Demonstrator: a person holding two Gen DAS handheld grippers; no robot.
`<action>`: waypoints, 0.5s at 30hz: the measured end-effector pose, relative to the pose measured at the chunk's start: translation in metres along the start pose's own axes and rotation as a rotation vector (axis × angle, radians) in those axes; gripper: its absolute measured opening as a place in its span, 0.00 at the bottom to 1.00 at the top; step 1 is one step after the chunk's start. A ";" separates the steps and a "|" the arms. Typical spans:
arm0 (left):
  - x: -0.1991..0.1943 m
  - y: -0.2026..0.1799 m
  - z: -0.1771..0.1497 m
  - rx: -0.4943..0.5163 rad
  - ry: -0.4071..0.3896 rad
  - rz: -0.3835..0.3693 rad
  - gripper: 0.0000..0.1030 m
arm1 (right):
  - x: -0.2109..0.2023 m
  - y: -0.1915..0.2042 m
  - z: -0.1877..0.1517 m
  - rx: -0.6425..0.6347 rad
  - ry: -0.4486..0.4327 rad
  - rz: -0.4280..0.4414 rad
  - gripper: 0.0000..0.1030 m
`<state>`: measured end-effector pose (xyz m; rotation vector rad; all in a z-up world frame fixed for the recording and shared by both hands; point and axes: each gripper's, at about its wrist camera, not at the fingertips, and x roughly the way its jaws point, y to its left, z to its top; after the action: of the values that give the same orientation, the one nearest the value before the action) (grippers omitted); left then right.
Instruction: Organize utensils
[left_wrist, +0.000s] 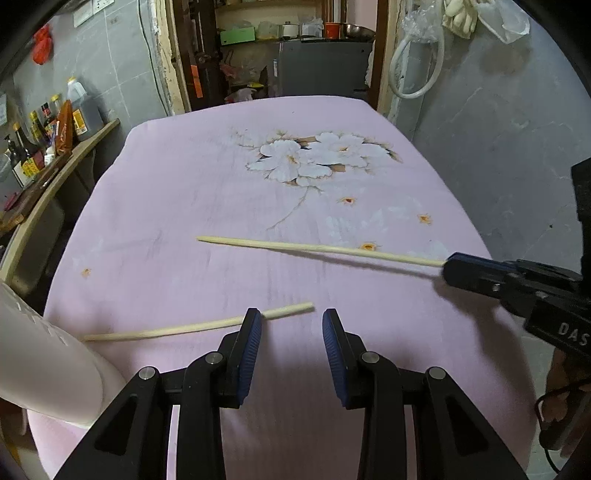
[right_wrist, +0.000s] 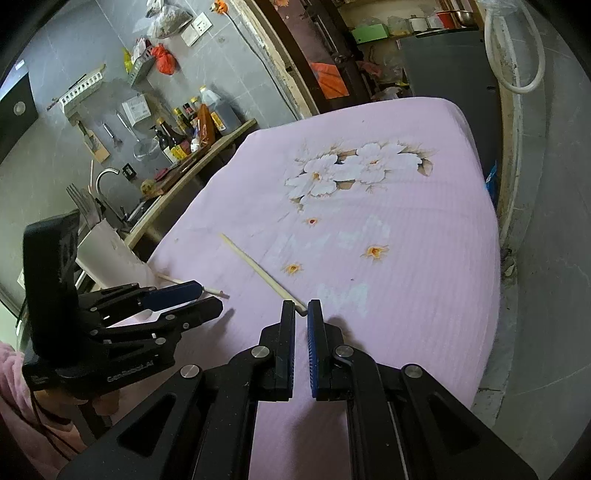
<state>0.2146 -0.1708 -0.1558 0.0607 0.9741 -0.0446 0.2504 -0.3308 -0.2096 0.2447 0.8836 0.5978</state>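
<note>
Here the right gripper (right_wrist: 301, 308) is closed on the thick end of a pale wooden chopstick (left_wrist: 317, 249), whose shaft slants away across the pink flower-printed cloth (left_wrist: 207, 184) covering the tabletop, thin tip pointing far from the jaws. The left gripper (left_wrist: 291, 325) stands partly open and holds nothing; its blue ribbed pads (left_wrist: 252, 343) hover over the cloth. A second pale wooden chopstick (left_wrist: 184, 328) lies flat on the cloth, passing behind the left pad, its blunt end just short of the gap between the jaws. A white cylindrical holder (right_wrist: 110, 254) with metal forks (right_wrist: 83, 203) stands at the cloth's near-left edge.
</note>
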 end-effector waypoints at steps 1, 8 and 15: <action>0.000 0.000 0.000 -0.001 0.001 0.006 0.32 | -0.001 -0.002 0.000 0.002 -0.002 -0.001 0.06; -0.016 0.011 0.004 -0.103 -0.043 -0.070 0.32 | -0.004 -0.005 -0.002 0.010 -0.008 -0.007 0.06; -0.012 0.029 0.007 -0.401 0.006 -0.120 0.32 | -0.003 -0.008 0.000 0.017 -0.004 -0.011 0.06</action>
<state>0.2152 -0.1418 -0.1410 -0.3666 0.9762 0.0418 0.2519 -0.3385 -0.2113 0.2555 0.8862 0.5795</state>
